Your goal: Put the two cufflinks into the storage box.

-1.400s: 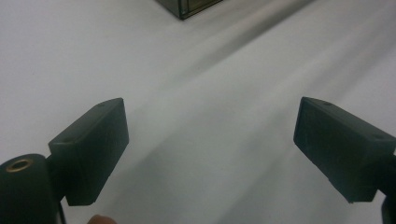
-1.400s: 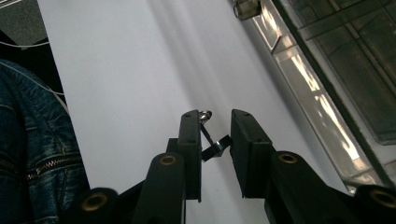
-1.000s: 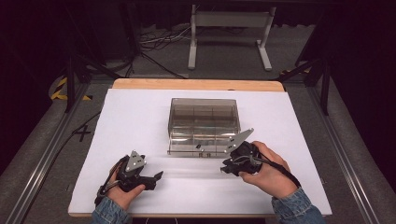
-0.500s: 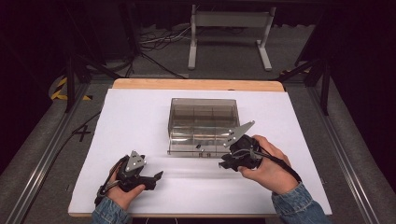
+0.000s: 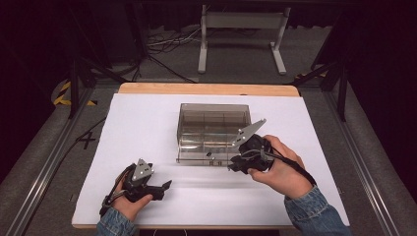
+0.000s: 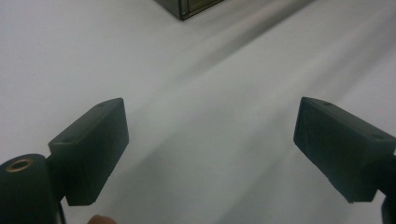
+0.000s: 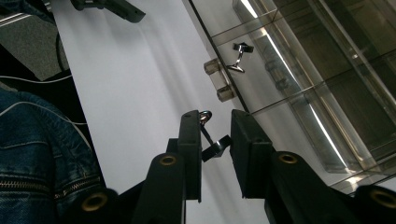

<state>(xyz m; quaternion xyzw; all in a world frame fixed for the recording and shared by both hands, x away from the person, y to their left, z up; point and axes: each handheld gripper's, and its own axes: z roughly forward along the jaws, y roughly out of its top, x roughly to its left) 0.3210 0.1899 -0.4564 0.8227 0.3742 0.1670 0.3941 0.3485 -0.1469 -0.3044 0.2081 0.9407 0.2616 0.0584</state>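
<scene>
Metal clip point(image 7: 212, 142) clamped between narrowed jaws of right hand-held gripper point(image 7: 215, 140), just beside clear plastic box point(image 5: 214, 130). Left hand-held gripper point(image 6: 210, 144) rests on white tabletop point(image 5: 147, 123), jaws wide apart, holding nothing.

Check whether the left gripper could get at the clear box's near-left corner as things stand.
Probably yes: the left gripper is open with nothing between its jaws, and only bare white sheet lies between it and the clear box.

The table point(image 5: 147, 128) is plain white with a pale wooden edge at the far side. The box point(image 5: 211, 129) is clear, smoky grey-brown. Both grippers (left gripper point(image 5: 164, 187), right gripper point(image 5: 231, 164)) are black. The sleeve point(image 5: 314, 211) is blue denim.
</scene>
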